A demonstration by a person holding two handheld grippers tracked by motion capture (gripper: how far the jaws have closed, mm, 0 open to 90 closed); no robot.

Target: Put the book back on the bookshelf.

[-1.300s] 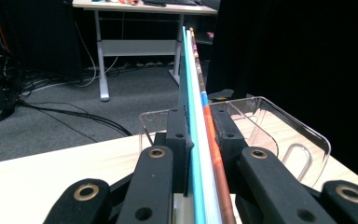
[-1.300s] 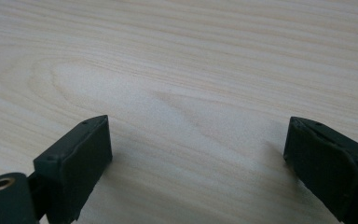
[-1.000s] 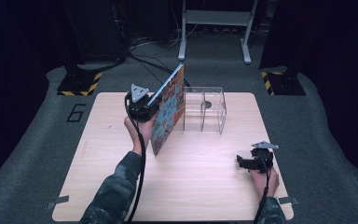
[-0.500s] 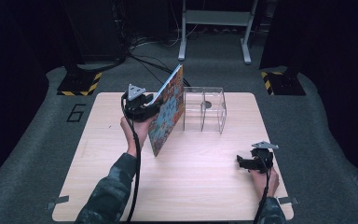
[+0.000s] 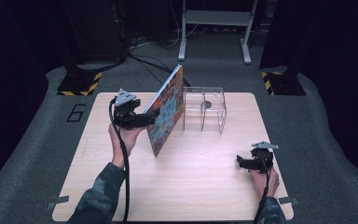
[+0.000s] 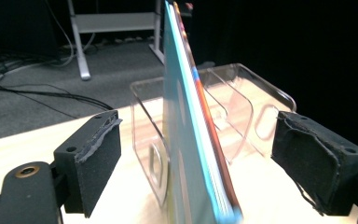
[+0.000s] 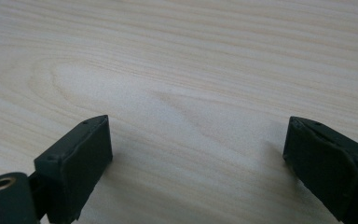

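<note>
Nearest the person, the right gripper is held low over the front right part of the wooden table, with the grey plate on top and the cable running back along the sleeve. In the right gripper view its jaws are seen spread wide, and nothing but bare wood grain lies between them; the gripper is released and nothing is grasped.

Farther in, on the left half of the table, the left gripper is raised in the left hand and pointed toward the colourful book. The book is stood on its lower edge on the table, tilted, with its upper part leaned against the clear plastic rack. In the left gripper view the book is seen edge-on between the two black pads, and a clear gap is left on either side of it, so it is not pressed. The jaws of this gripper have just been opening, with the book between them but let go.

Just behind the book, the clear rack is set on the far middle of the table, and its dividers are seen through the transparent walls. Beyond the table edge, grey floor, black cables and the legs of a metal stand are seen.
</note>
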